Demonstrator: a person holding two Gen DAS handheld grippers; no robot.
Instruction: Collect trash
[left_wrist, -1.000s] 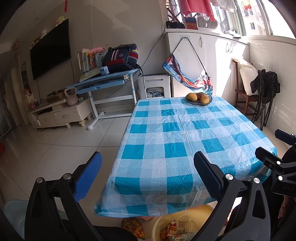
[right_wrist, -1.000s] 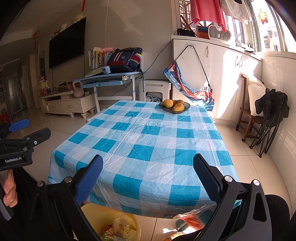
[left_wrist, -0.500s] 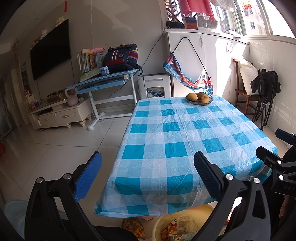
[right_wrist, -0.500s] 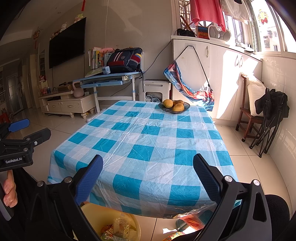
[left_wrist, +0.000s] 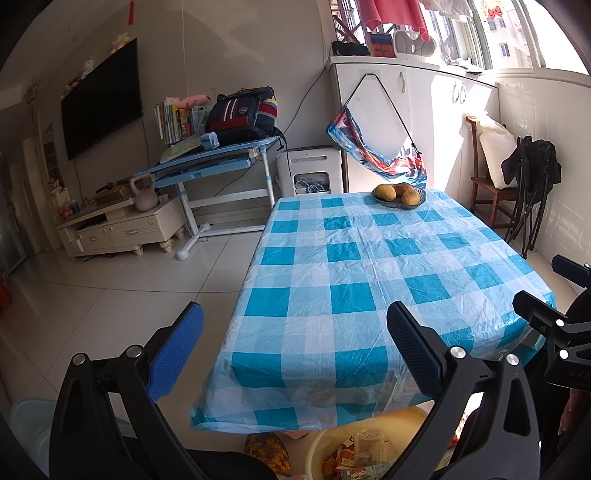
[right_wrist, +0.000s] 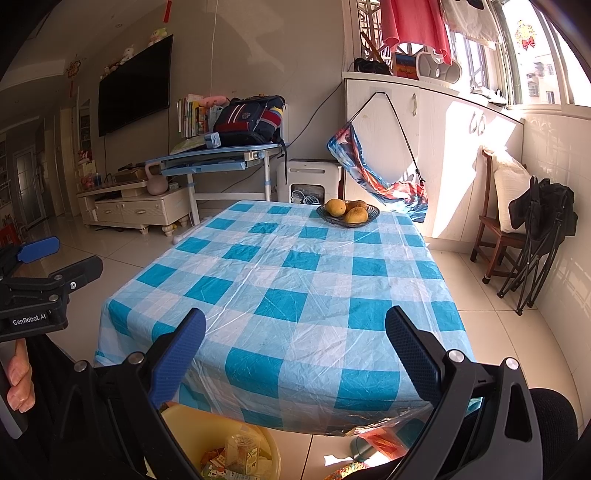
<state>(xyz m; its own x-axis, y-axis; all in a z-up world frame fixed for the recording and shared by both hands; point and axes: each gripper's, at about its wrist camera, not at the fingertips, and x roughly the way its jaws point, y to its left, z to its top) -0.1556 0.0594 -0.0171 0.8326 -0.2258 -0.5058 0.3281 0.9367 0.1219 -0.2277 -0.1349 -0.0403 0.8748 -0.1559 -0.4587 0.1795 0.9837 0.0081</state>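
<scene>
A yellow basin (left_wrist: 373, 424) with several wrappers and a clear plastic cup (left_wrist: 369, 448) stands on the floor under the near table edge; it also shows in the right wrist view (right_wrist: 192, 428). My left gripper (left_wrist: 295, 347) is open and empty, held above the basin before the table. My right gripper (right_wrist: 295, 347) is open and empty beside it. Each gripper shows at the edge of the other's view. The blue checked tablecloth (right_wrist: 295, 280) bears no trash in view.
A bowl of fruit (right_wrist: 349, 214) sits at the table's far end. A patterned packet (left_wrist: 266, 448) lies on the floor by the basin, and an orange packet (right_wrist: 380, 441) at the right. A wooden chair (right_wrist: 495, 229) and folded black chair (right_wrist: 535, 236) stand right.
</scene>
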